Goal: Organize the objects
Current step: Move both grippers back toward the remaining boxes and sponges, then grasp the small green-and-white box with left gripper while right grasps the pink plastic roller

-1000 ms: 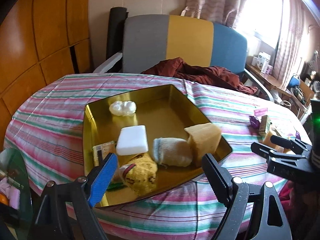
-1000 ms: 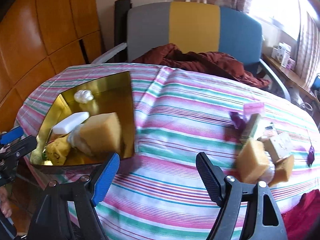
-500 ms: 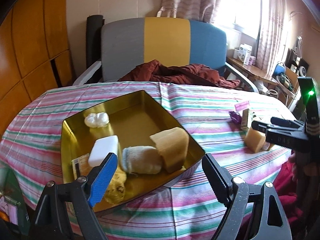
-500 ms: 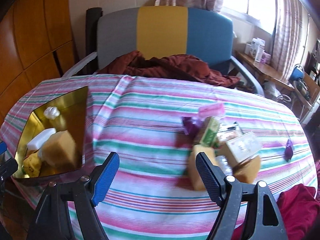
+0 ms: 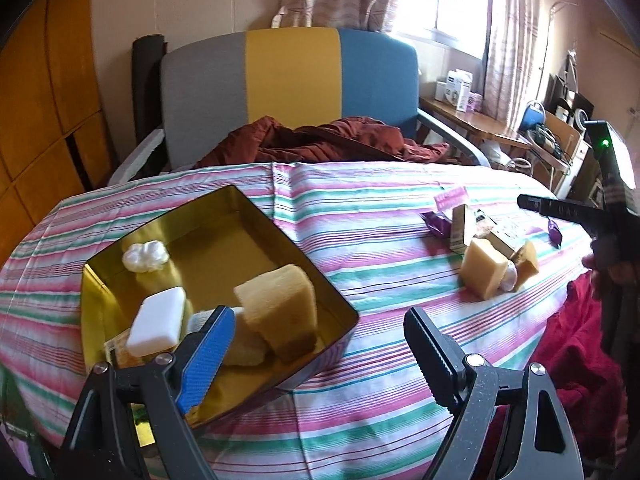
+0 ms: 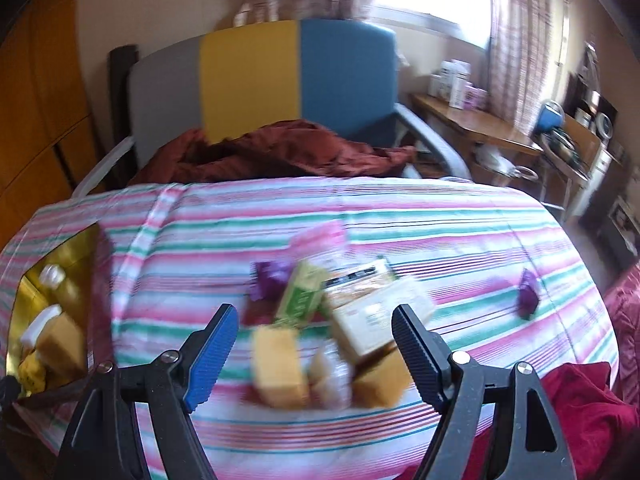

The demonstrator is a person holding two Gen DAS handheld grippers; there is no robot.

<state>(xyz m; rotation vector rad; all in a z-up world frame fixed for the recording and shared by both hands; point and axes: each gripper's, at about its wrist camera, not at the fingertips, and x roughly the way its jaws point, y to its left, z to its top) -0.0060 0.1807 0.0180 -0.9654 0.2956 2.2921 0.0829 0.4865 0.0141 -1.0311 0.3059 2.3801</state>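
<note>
Loose pile (image 6: 332,344): on the striped bench (image 6: 460,240), dead ahead at twelve o'clock of the right tool (image 6: 316,344), framed between its released, empty jaws; judged the nearer hand for the next pick.
Nearest piece: yellow sponge block (image 6: 278,366), long axis toward twelve. Pile blurred; about three tan blocks, two cartons, exact count uncertain.
Purple wrappers: two.
Gold tray (image 5: 320,280): one, at nine o'clock, five items or more.
Left tool (image 5: 316,348): released, empty, over tray corner.
</note>
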